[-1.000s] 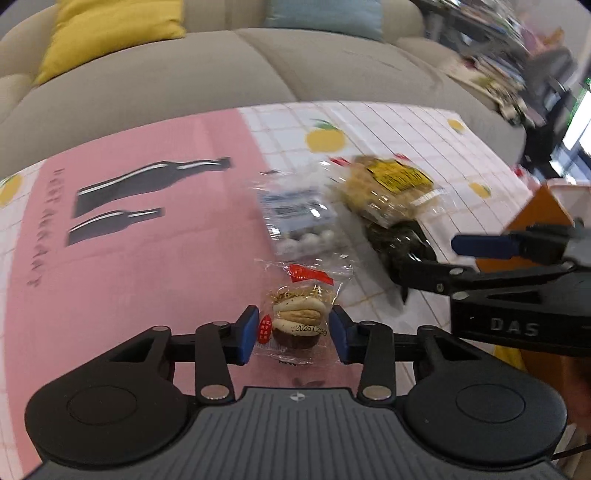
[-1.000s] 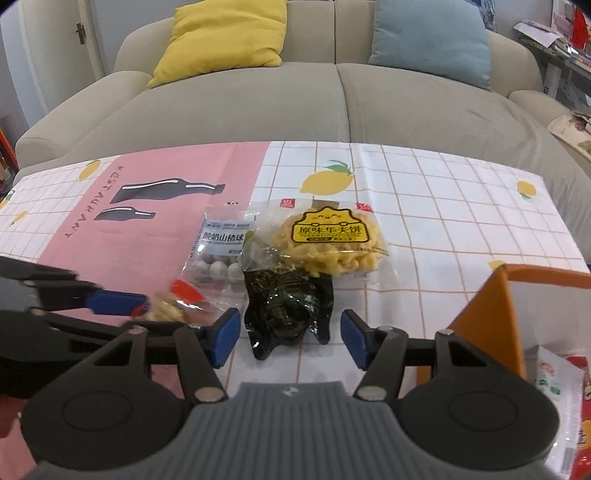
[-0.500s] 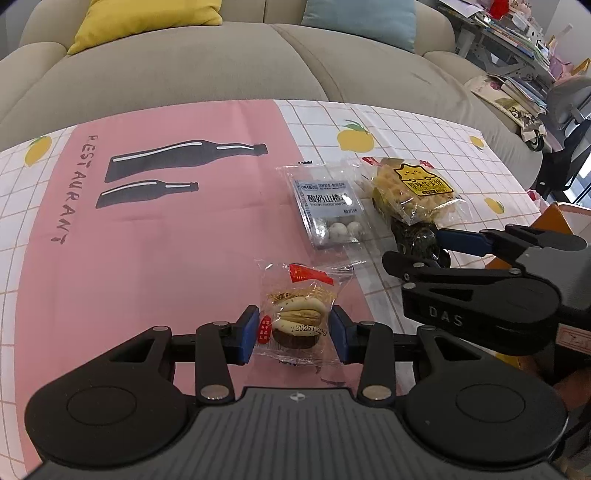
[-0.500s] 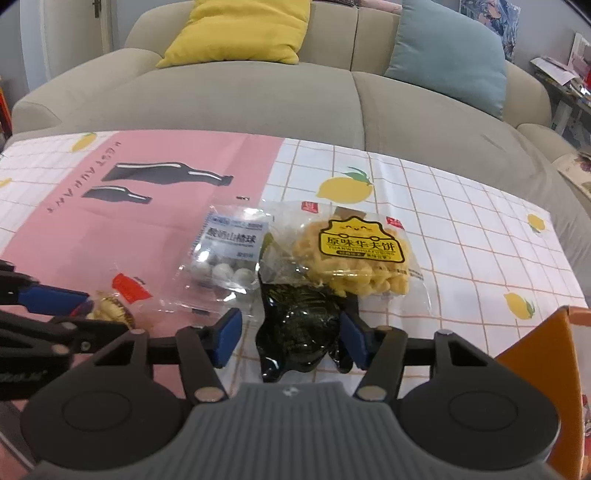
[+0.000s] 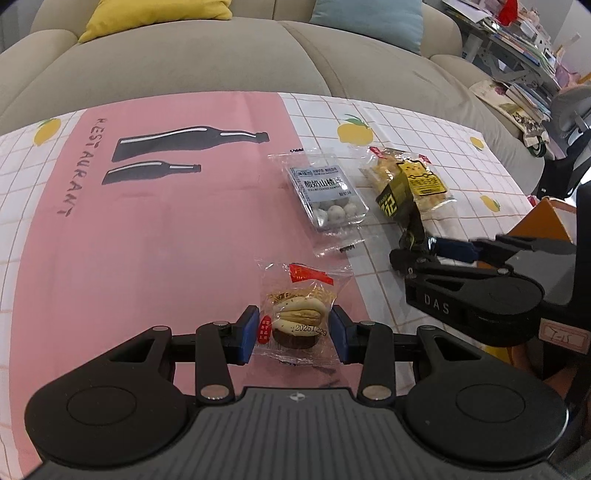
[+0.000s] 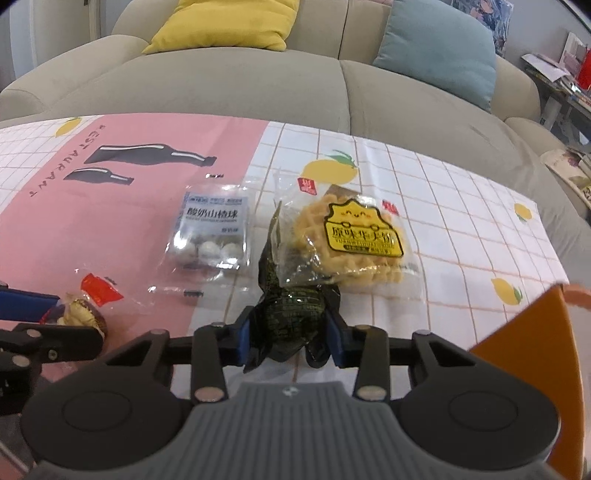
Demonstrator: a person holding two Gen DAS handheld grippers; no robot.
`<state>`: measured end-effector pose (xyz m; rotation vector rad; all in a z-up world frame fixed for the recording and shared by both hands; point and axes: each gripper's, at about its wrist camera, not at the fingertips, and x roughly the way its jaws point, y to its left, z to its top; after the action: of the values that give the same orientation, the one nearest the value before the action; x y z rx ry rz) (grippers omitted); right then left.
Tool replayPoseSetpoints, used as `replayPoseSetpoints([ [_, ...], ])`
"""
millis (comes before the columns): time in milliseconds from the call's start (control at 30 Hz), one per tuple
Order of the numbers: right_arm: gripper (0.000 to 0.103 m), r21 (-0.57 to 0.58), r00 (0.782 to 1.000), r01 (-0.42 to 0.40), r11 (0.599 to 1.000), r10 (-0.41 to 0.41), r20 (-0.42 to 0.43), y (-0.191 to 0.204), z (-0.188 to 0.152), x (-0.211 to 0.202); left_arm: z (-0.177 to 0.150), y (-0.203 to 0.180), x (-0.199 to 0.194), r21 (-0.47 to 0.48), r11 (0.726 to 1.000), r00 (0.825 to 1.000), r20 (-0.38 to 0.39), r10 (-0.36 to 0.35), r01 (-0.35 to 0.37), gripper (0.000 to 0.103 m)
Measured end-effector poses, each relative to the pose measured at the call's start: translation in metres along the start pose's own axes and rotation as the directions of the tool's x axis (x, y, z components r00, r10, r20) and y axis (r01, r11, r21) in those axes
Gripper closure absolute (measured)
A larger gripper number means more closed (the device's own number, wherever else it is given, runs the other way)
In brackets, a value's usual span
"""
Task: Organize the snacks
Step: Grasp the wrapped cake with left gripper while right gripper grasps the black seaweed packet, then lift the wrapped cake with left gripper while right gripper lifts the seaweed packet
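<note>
My left gripper (image 5: pixel 293 334) is shut on a clear-wrapped layered cake snack (image 5: pixel 297 319), held just above the pink part of the tablecloth. My right gripper (image 6: pixel 291 328) is shut on a dark green foil packet (image 6: pixel 291 317), lifted and tilted upright. The right gripper also shows in the left wrist view (image 5: pixel 436 251) with the packet (image 5: pixel 397 201). A clear bag of white yogurt balls (image 6: pixel 214 229) and a yellow-labelled waffle bag (image 6: pixel 354 240) lie on the cloth behind. The cake snack shows at the left of the right wrist view (image 6: pixel 83 310).
An orange box (image 6: pixel 528 339) stands at the right table edge; it also shows in the left wrist view (image 5: pixel 546 221). A beige sofa (image 6: pixel 295 85) with a yellow cushion (image 6: pixel 229 22) and a blue cushion (image 6: pixel 439 40) runs behind the table. Cluttered shelves (image 5: pixel 517 44) stand at the far right.
My right gripper has closed on the dark green packet and raised it, tipping it upright against the waffle bag. My left gripper keeps its hold on the cake snack and has lifted slightly.
</note>
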<state>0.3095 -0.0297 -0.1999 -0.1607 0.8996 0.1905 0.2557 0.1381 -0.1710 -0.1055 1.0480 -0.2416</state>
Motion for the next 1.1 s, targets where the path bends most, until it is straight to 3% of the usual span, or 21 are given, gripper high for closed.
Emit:
replayPoseSetpoints([
  [133, 0.065, 0.084, 0.997, -0.063, 0.994, 0.066, -0.03, -0.006, -0.008, -0.015, -0.008, -0.001, -0.012, -0.036, 0.999, 1.0, 0.011, -0.008, 0.008, 0.057],
  [433, 0.065, 0.101, 0.992, -0.12, 0.988, 0.122, -0.015, 0.002, -0.039, -0.073, -0.03, -0.014, -0.046, -0.084, 0.996, 1.0, 0.023, -0.013, 0.015, 0.058],
  [800, 0.065, 0.134, 0.981, -0.192, 0.972, 0.185, 0.06, -0.013, -0.076, -0.164, -0.053, -0.059, -0.106, -0.015, 0.999, 0.998, 0.046, 0.031, -0.03, 0.058],
  [1100, 0.065, 0.225, 0.971, -0.221, 0.949, 0.194, 0.138, -0.054, -0.09, -0.229, -0.058, -0.102, -0.152, 0.055, 0.998, 0.995, 0.097, 0.022, -0.027, 0.058],
])
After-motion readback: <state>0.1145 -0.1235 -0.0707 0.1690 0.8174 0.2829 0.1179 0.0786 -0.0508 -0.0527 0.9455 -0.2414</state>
